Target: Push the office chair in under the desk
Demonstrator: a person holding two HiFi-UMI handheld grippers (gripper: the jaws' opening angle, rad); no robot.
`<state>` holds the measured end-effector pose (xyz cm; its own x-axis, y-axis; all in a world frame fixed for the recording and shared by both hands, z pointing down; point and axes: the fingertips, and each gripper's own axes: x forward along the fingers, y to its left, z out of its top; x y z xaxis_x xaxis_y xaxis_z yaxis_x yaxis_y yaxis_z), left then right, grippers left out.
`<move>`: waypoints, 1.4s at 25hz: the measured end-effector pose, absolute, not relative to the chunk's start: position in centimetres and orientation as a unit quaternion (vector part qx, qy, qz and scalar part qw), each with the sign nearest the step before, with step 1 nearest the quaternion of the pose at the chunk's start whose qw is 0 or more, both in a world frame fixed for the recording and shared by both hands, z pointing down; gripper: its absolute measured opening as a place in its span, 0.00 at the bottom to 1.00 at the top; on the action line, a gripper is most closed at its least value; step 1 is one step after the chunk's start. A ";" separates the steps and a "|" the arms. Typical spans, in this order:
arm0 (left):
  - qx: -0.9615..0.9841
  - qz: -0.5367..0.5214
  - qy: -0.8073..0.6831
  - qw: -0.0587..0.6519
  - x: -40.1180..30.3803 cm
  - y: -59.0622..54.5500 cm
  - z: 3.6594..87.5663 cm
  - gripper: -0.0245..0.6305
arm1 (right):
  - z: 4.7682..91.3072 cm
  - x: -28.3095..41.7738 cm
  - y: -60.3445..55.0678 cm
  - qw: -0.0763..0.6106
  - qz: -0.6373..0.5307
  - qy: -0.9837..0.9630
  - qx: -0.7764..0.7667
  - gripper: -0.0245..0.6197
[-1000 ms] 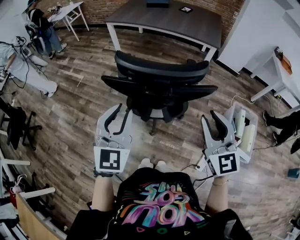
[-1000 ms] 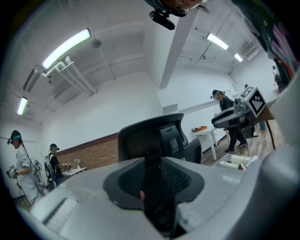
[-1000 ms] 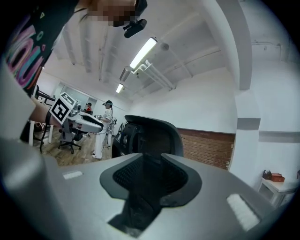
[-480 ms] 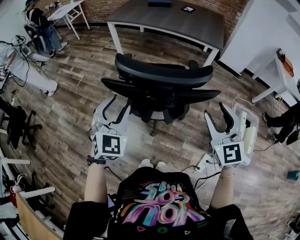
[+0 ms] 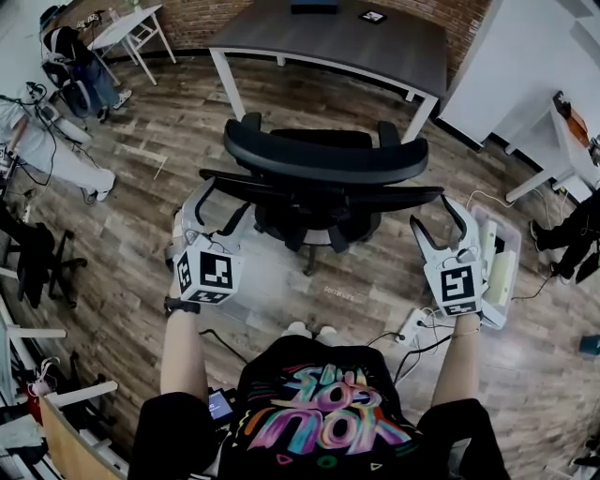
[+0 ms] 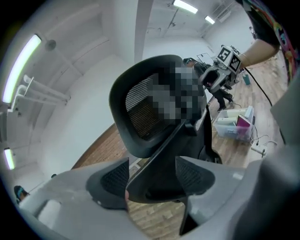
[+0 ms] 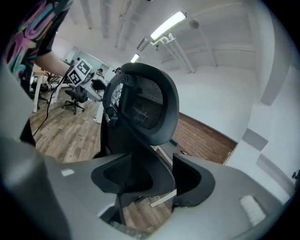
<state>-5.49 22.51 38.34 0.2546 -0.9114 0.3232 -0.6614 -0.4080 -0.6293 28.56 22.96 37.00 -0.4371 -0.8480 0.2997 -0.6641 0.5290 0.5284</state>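
A black mesh-backed office chair (image 5: pixel 319 178) stands on the wood floor with its back toward me, short of the dark desk (image 5: pixel 328 37) beyond it. My left gripper (image 5: pixel 217 202) is at the left edge of the chair back, and its jaws are opening with that edge between them. In the left gripper view the backrest's wing (image 6: pixel 154 140) lies between the pads of the left gripper (image 6: pixel 150 176). My right gripper (image 5: pixel 441 223) is at the backrest's right edge, jaws also opening. That edge (image 7: pixel 136 140) runs between the pads of the right gripper (image 7: pixel 157 173).
A clear storage bin (image 5: pixel 497 262) and a power strip (image 5: pixel 412 326) lie on the floor by my right arm. A white table (image 5: pixel 562 141) stands at the right, another dark chair (image 5: pixel 37 253) at the left. A person (image 5: pixel 80 56) and a white table (image 5: pixel 131 23) are at the far left.
Both grippers have moved forward and apart from in front of me to the two side edges of the chair back. Their jaws have spread wider.
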 end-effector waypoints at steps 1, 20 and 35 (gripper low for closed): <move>-0.769 -0.340 0.508 0.188 -5.7 22.1 38.5 0.50 | 37.2 28.8 22.6 0.279 -0.171 -0.828 0.456 0.45; -0.751 -0.413 0.476 0.196 -6.6 18.6 41.3 0.46 | 39.8 29.2 19.2 0.336 -0.206 -0.814 0.427 0.42; -0.733 -0.426 0.493 0.195 -6.6 17.3 41.2 0.45 | 39.4 29.5 18.2 0.311 -0.205 -0.823 0.429 0.43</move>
<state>-6.60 17.26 41.23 0.1505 -0.8886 0.4332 -0.5569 -0.4383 -0.7055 29.48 18.18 39.42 -0.4378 -0.8341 0.3355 -0.5784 0.5470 0.6052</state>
